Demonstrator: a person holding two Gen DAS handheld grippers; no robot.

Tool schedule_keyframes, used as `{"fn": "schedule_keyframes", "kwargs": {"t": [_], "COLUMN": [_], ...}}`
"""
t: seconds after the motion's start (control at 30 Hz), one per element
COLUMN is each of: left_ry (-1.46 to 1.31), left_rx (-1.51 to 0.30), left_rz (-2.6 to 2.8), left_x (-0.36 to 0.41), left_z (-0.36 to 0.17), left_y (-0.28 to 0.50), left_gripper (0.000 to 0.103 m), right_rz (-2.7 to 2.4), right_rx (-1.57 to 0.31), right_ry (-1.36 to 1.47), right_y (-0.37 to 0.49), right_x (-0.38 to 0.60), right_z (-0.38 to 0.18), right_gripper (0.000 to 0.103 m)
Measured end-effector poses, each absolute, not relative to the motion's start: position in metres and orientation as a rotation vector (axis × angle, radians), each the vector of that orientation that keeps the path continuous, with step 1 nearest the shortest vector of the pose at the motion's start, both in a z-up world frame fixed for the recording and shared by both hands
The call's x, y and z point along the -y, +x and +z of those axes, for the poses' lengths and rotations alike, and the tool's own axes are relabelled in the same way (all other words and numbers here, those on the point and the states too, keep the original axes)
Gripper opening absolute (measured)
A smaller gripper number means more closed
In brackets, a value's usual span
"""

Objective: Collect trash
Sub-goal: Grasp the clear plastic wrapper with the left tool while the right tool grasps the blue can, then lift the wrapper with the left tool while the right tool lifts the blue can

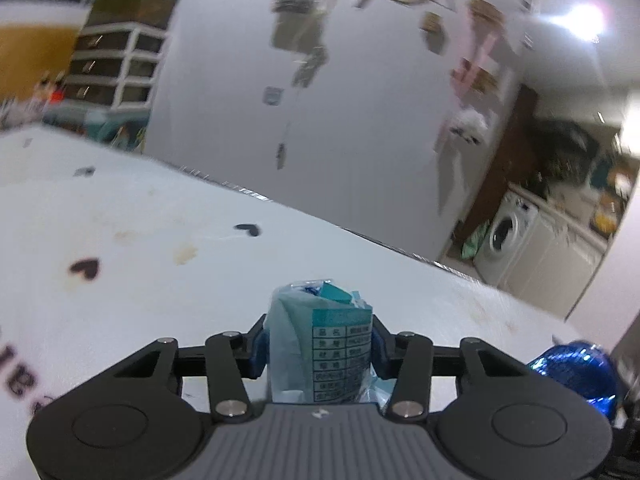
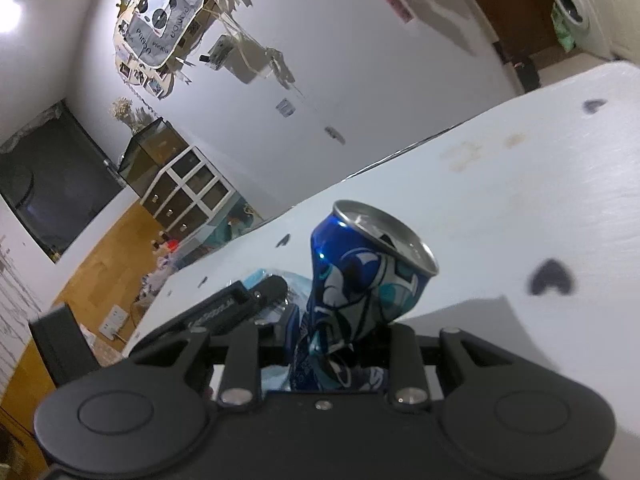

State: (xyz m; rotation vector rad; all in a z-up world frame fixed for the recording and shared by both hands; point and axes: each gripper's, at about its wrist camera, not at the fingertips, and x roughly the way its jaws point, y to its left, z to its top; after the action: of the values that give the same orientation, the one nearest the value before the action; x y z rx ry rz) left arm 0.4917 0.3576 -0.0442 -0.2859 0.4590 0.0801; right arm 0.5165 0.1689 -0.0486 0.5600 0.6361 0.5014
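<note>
The left wrist view looks forward along its tongs (image 1: pixel 320 344) from close above the white bench (image 1: pixel 120 208), tilted, toward a white wall (image 1: pixel 360 140) and a washing machine (image 1: pixel 506 236) at far right. The right wrist view, rolled the other way, rides equally close over the same bench and faces that wall. Both share the wall, the washer and, probably, the blue can (image 1: pixel 576 376) at the left view's blurred edge.

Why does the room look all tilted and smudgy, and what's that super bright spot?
Left wrist view: the wall and shelves are smeared by motion blur, but the teal packet in the jaws stays sharp; a ceiling light flares white at top right. Right wrist view: sharper; the fisheye lens bends the white table edge, the blue can glints, and the light glares at far left.
</note>
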Motion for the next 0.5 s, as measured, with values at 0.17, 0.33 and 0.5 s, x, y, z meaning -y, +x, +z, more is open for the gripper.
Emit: {"fn": "schedule_keyframes", "kwargs": {"t": [0.17,0.33,0.5], "left_ry": [-0.21,-0.165,-0.148], "left_rx": [-0.453,-0.435,-0.461], "left_rz": [0.065,0.096,0.087], "left_x": [-0.327,-0.3,-0.27], "left_z": [-0.037,-0.023,-0.024], "left_y": [0.469,0.427,0.386], "left_gripper": [0.048,0.048,0.048], "right_rz": [0.482,0.467,0.451], "right_rx": [-0.627,-0.628,-0.629], "right_ry": [0.498,0.433,0.373], "right_y": [0.488,0.459,0.433], "right_x": [-0.142,-0.119,-0.1], "right_z": [-0.043,-0.038,-0.033], "right_gripper": [0.027,0.027,0.027]}}
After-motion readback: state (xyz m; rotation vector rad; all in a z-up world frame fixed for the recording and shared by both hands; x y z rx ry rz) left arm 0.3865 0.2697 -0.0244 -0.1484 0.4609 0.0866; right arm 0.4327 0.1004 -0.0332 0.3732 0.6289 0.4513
